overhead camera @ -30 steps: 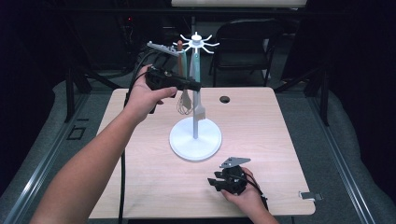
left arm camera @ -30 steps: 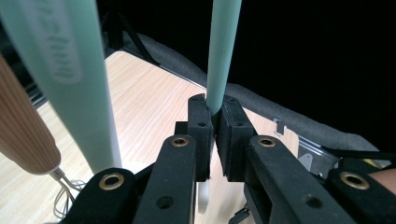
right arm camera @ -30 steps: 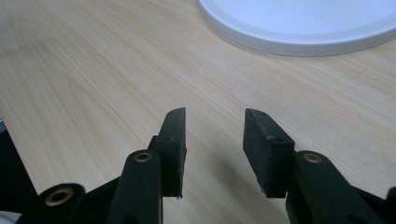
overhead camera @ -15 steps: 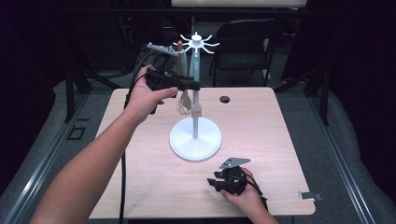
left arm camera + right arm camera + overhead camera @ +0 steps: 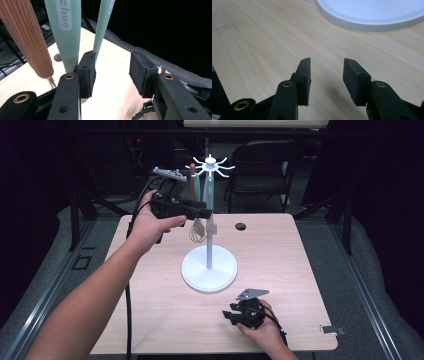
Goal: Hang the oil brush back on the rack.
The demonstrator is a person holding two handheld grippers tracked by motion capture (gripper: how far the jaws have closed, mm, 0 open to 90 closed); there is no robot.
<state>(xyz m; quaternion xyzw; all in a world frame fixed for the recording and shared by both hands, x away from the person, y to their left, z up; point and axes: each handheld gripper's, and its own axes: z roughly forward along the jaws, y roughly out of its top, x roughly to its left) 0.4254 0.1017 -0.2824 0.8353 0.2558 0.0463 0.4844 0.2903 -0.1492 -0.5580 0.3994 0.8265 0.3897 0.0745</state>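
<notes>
Up at the white rack [image 5: 209, 220], the left gripper [image 5: 202, 213] has just been opening its jaws, and nothing sits between the pads now. Just beside its left pad hang 2 mint-green handles [image 5: 67, 32] and a wooden-handled whisk [image 5: 30, 40], suspended from the rack's top hooks. Down on the wooden table [image 5: 290, 270], the right gripper [image 5: 325, 80] rests wide apart and empty, near the rack's round base [image 5: 372, 12].

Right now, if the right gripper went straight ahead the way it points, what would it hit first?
Probably the stand's white round base: the right gripper points across bare table toward it, though the base sits slightly off to one side.
</notes>
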